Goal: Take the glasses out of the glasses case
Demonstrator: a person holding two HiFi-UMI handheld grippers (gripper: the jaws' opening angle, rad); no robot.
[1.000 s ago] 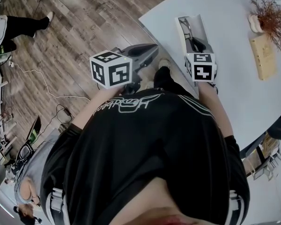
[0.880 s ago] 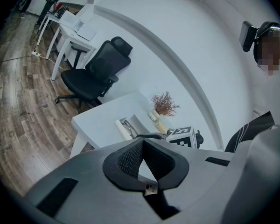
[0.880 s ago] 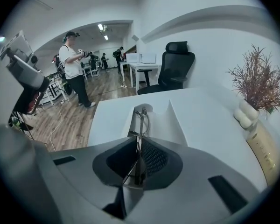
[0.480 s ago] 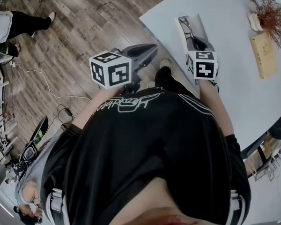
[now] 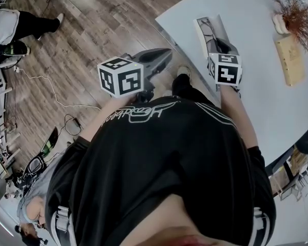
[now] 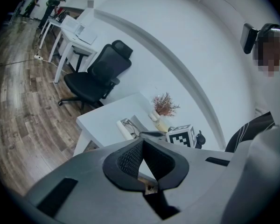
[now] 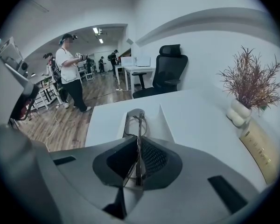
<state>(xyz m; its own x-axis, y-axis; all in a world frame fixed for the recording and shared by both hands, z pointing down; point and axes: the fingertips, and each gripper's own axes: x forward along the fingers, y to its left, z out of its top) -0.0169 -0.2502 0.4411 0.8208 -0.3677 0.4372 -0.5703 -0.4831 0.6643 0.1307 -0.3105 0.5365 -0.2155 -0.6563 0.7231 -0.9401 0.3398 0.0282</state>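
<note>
The glasses (image 7: 138, 146) stand edge-on between the pads of your right claw (image 7: 140, 139), which is clamped on the thin frame. Their front end reaches out past the claw tips over the open case (image 7: 165, 122). You cannot tell from either view whether that end touches the case.

The case is white, with its lid tipped up on 1 side. It lies on the surface (image 5: 256, 86) close to the near edge, not far from the corner on your left. Your right claw sits at the end of the case nearest you, with its marker cube above the near edge.

Your left claw (image 6: 143, 143) has its tips together with nothing between them. It is held off the surface, beyond the near edge and over the wood floor (image 5: 92, 19), pointing toward that corner.

Toward the far right edge, well apart from the case, are a dry plant (image 5: 297, 14) in a small white pot and a wood block (image 5: 289, 60) just beside it.

Beyond the surface stands a black chair (image 7: 165, 73), and a person (image 7: 70, 69) stands further off on the floor.
</note>
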